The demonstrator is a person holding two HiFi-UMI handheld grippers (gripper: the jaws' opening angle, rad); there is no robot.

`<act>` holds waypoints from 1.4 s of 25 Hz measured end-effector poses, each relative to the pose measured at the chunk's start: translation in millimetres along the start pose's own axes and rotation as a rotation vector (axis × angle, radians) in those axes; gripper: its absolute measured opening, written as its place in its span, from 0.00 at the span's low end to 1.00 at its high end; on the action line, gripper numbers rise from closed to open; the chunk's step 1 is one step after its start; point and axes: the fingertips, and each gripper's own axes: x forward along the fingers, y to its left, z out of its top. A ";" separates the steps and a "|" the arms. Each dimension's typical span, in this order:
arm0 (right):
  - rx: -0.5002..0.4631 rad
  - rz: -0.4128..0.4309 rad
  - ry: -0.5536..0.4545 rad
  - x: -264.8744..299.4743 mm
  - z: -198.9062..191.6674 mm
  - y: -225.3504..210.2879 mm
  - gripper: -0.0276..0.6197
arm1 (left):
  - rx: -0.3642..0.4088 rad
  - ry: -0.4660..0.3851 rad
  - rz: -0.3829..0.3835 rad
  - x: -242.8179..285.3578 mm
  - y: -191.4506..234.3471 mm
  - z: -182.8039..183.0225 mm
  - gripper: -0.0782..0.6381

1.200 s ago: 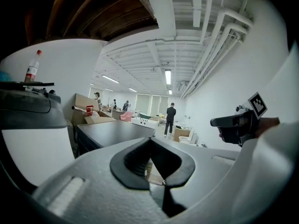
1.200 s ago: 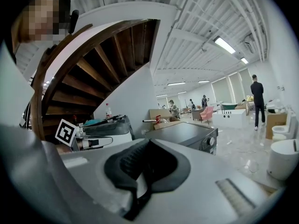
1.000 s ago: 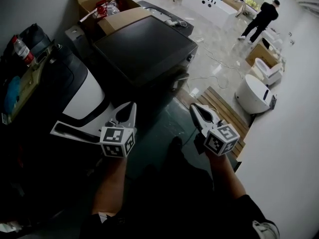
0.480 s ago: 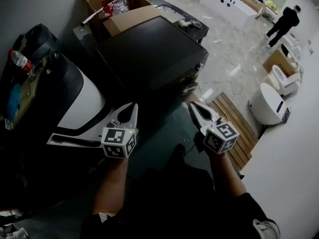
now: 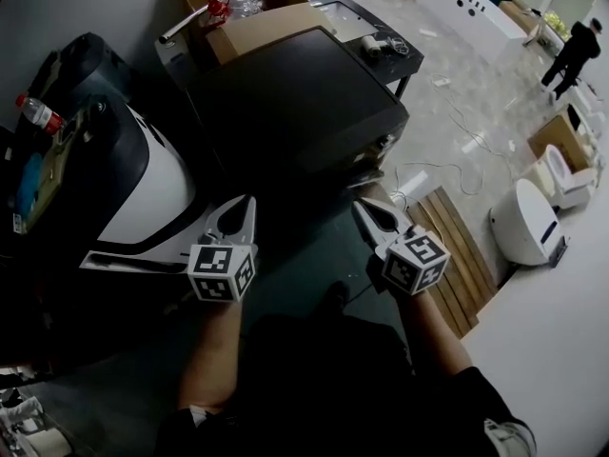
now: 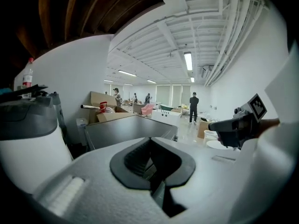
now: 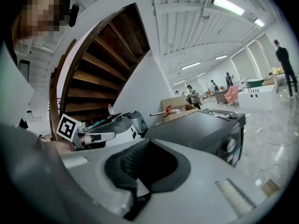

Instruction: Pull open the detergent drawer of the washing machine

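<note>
The dark grey washing machine (image 5: 295, 93) stands in the middle of the head view, its flat lid toward me. Its front panel with a round knob (image 7: 229, 145) shows in the right gripper view; I cannot make out the detergent drawer. My left gripper (image 5: 250, 202) hangs just short of the machine's near left corner, shut and empty. My right gripper (image 5: 359, 207) is level with it near the machine's right front corner, also shut with nothing between its jaws. Each gripper sees the other: the right gripper (image 6: 229, 127) and the left gripper (image 7: 93, 134).
A black-and-white appliance (image 5: 143, 179) with a bottle (image 5: 38, 114) on top stands to the left. Behind the machine are a cardboard box (image 5: 252, 12) and another machine (image 5: 357, 17). A wooden pallet (image 5: 457, 246), a white toilet (image 5: 528, 222) and floor cables lie right. A person (image 5: 576, 50) stands far off.
The washing machine has grown and slid right in the head view as both grippers travel toward it together. Their jaws have stayed shut.
</note>
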 end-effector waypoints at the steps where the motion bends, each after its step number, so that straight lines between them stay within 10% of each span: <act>1: -0.011 0.019 0.014 3.3 -0.7 -1.4 0.05 | -0.001 -0.005 0.014 2.1 -0.7 2.2 0.12; 13: -0.104 0.096 0.113 77.7 -8.5 7.8 0.05 | -0.020 -0.017 0.093 2.3 51.2 -16.1 0.12; 35: -0.176 0.386 0.421 143.2 -83.7 -53.9 0.24 | -0.313 0.089 0.330 23.8 62.6 -113.4 0.19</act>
